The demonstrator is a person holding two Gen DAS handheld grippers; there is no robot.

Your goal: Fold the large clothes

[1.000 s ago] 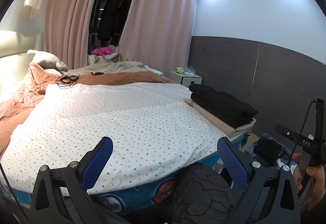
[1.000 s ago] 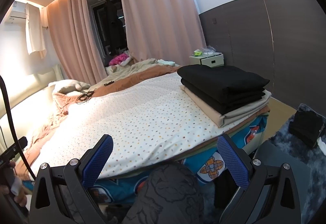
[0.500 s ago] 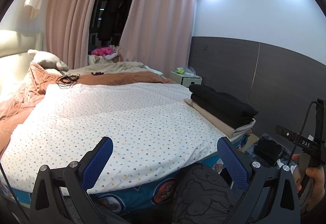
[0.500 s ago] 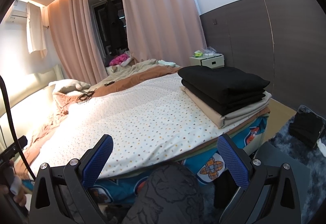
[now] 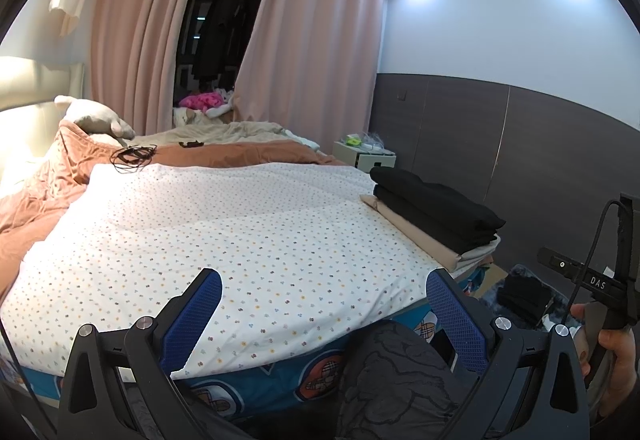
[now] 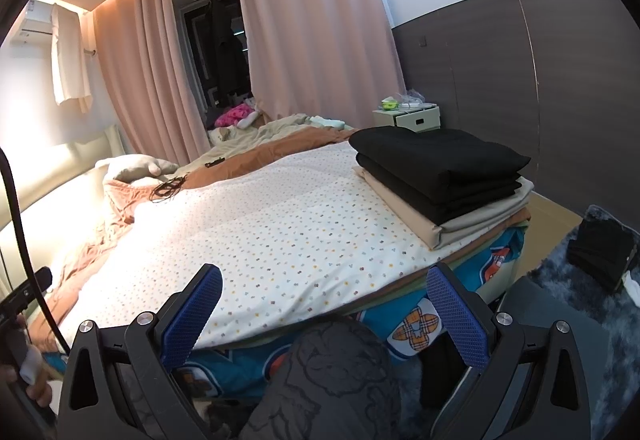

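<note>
A stack of folded clothes, black pieces (image 5: 434, 208) on beige ones (image 5: 416, 236), sits at the right edge of the bed; it also shows in the right wrist view (image 6: 438, 164). The bed is covered by a white dotted sheet (image 5: 224, 228) (image 6: 280, 224). My left gripper (image 5: 322, 304) is open and empty, held before the bed's near edge. My right gripper (image 6: 322, 304) is open and empty too, near the same edge, left of the stack. A dark patterned knee (image 5: 396, 376) (image 6: 332, 380) is below both grippers.
A brown duvet (image 5: 40, 192) and pillow (image 5: 96, 118) lie at the bed's head, with a black cable coil (image 5: 134, 156). A white nightstand (image 6: 408, 116) stands by the grey wall. A dark garment (image 6: 604, 248) lies on the floor rug at right.
Both views have shifted very slightly; the grippers stay open and empty, and the folded stack has not moved.
</note>
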